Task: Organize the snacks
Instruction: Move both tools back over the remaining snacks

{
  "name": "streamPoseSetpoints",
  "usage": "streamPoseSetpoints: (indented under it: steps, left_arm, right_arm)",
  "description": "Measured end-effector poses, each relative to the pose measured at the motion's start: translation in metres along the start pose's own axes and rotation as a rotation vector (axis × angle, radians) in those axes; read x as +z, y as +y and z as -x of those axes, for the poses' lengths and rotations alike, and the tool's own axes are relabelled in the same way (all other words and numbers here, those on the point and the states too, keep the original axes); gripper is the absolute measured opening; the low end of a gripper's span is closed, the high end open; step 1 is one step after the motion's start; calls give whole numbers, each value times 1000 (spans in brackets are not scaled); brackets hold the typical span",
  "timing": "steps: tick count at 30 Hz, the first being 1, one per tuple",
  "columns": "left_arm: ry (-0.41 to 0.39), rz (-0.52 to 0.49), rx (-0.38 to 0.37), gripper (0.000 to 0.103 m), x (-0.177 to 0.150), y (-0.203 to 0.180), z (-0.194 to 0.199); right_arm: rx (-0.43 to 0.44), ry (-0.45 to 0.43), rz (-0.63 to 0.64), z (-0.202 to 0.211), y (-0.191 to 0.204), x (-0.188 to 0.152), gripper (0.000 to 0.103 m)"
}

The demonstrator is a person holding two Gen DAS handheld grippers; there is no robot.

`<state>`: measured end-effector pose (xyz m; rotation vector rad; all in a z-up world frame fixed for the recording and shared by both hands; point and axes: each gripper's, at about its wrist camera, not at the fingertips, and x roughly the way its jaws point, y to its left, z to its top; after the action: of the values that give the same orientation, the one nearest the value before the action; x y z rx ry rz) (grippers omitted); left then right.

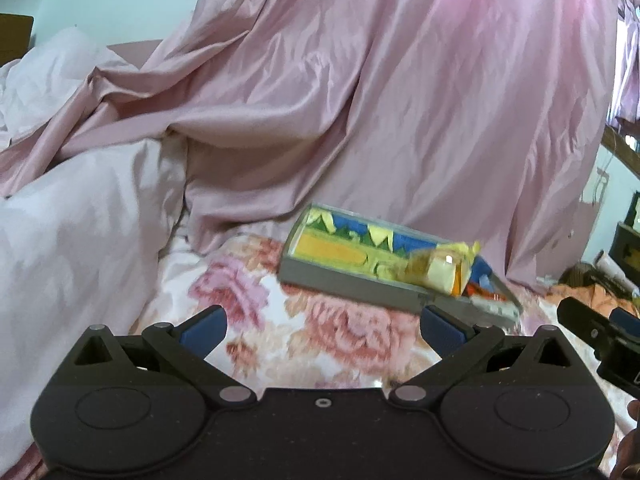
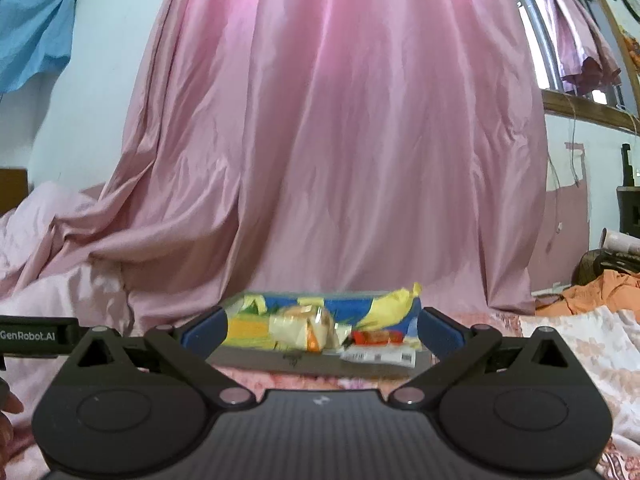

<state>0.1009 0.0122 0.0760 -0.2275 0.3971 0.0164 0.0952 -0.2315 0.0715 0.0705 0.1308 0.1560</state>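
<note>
Both claws, left (image 1: 323,330) and right (image 2: 322,330), gape wide and empty before the tray (image 2: 320,362) of snacks (image 2: 304,330) on the bedspread (image 1: 280,320). Soft bedding could tip it; crinkly wrappers may slip.

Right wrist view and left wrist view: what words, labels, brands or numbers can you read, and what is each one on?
"GenRobot.AI": white print on the black body of the left tongs, at the left edge of the right wrist view.
White sticker on the front wall of the grey tray: barcode-like marks, too blurred to read.
Snack wrappers in the tray: print too blurred in both views.
Nothing else legible.
</note>
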Motion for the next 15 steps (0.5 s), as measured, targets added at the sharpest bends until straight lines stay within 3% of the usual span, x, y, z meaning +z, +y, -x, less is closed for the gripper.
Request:
streamPoseSetpoints:
  steps: [7, 15]
  left_arm:
    - [48, -34, -28, 102, -29, 12, 10]
    - [133, -151, -75, 102, -55, 23, 11]
  right_arm:
    - [22, 127, 97, 22, 14, -34, 103]
    - [47, 268, 229, 31, 38, -64, 103]
